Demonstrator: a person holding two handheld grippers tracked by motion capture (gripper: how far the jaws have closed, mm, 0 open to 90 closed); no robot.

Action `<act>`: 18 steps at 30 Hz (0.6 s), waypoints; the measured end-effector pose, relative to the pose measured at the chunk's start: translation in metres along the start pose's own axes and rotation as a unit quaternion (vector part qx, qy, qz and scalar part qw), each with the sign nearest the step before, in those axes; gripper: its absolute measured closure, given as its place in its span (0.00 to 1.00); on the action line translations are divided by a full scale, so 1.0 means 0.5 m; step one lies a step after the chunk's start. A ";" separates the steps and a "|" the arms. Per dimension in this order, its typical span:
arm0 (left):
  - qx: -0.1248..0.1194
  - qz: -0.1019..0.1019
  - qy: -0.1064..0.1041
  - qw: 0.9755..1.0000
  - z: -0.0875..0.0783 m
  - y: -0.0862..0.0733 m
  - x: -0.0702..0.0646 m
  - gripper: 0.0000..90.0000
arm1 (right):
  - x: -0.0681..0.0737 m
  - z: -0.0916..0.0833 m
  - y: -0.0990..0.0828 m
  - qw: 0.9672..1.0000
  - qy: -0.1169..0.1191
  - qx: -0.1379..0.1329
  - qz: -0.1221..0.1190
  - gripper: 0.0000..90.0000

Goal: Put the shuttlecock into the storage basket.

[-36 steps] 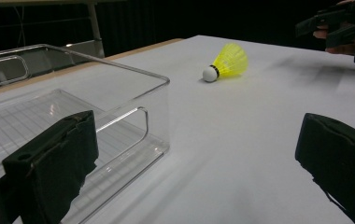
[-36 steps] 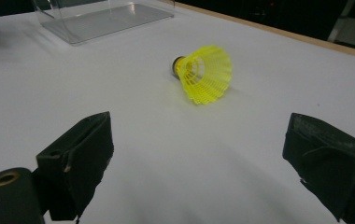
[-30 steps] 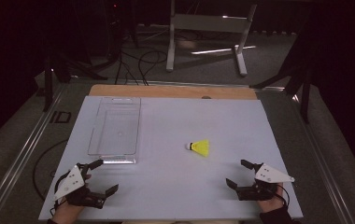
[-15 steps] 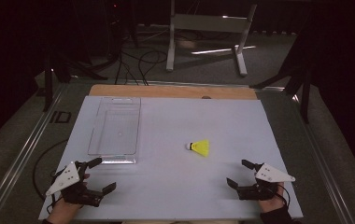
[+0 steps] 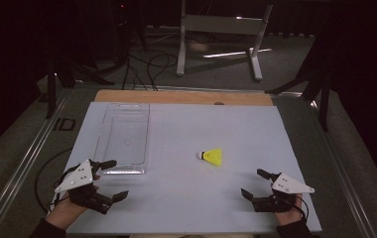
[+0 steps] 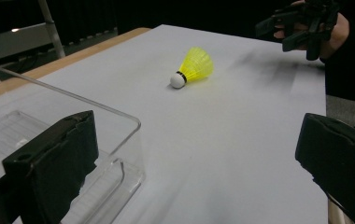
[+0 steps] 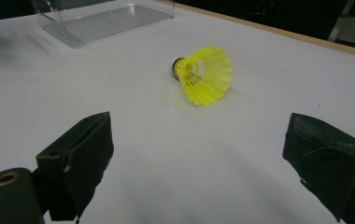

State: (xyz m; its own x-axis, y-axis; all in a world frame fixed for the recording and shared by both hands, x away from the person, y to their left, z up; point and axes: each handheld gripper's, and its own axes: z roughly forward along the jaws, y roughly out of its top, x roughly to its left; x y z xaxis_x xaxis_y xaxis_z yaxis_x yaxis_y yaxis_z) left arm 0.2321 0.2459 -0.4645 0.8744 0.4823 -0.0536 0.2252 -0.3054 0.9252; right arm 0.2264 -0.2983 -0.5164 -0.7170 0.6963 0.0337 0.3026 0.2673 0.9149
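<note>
Having shifted slightly leftward, left gripper [image 5: 106, 179] gaped wide; right gripper [image 5: 254, 183] wide too, yellow shuttlecock [image 5: 212, 156] lying between, clear tray [image 5: 123, 139] beside.

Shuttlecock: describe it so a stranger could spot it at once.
Start at the white table. Right of the clear tray lies the shuttlecock, on its side. Its yellow mesh skirt and white tip mark it out as the one coloured thing there.

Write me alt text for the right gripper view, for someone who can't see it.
A yellow shuttlecock lies on its side on the white table, its open skirt facing the camera and its cork tip pointing away. The right gripper has its two black jaws spread wide in the foreground, holding nothing. A clear plastic box sits at the top left.
</note>
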 end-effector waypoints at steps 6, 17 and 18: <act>0.034 0.017 -0.022 0.999 0.022 0.026 -0.003 0.00 | 0.000 0.000 0.000 1.000 0.004 -0.001 -0.001 0.10; 0.047 0.051 -0.064 0.996 0.061 0.076 -0.005 0.00 | 0.001 0.002 0.000 1.000 0.010 0.001 0.000 0.10; 0.050 0.056 -0.068 0.995 0.065 0.080 -0.005 0.00 | 0.001 0.002 0.000 1.000 0.010 0.001 -0.002 0.10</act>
State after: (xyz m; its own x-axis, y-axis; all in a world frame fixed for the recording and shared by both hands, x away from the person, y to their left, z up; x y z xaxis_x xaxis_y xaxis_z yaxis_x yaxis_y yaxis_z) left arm 0.2528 0.2058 -0.4395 0.9449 0.3273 -0.0089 0.1588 -0.4341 0.8868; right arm 0.2266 -0.2973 -0.5169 -0.7303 0.6820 0.0390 0.3022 0.2714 0.9138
